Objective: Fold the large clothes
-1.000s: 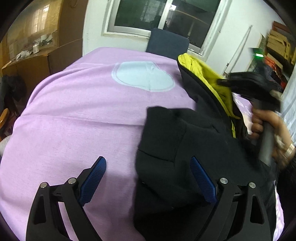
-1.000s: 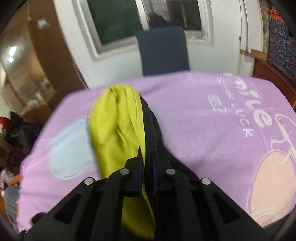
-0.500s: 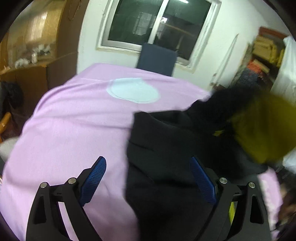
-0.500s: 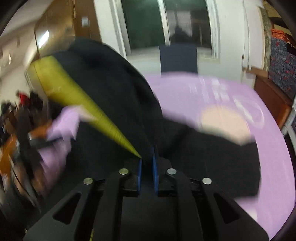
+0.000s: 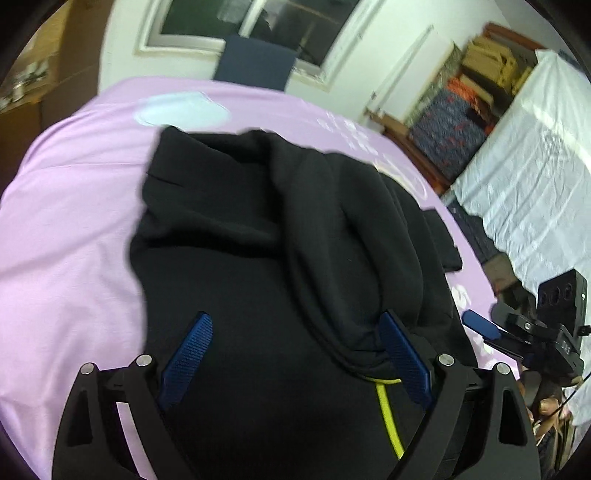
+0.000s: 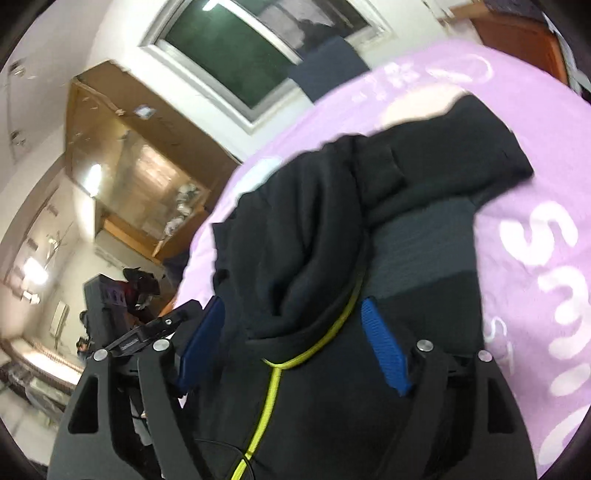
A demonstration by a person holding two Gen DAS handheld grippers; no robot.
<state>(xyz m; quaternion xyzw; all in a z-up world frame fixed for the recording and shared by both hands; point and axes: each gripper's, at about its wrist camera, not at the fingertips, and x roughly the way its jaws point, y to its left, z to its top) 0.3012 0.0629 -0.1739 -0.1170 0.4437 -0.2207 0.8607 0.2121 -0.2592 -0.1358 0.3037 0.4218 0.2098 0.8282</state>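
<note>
A black jacket with yellow-green trim lies bunched on the purple bedspread. It also shows in the right wrist view with its yellow trim and a grey ribbed band. My left gripper is open just above the jacket's near part, holding nothing. My right gripper is open over the folded-over flap, holding nothing. The right gripper also shows at the right edge of the left wrist view.
A dark blue chair stands behind the bed under the window. Stacked boxes and a white sheet are on the right. A wooden cabinet stands at the left.
My right gripper, shut on the yellow-lined jacket flap, swung it over onto the jacket and let go; it is now open. The yellow lining is now hidden. My left gripper stayed open.
</note>
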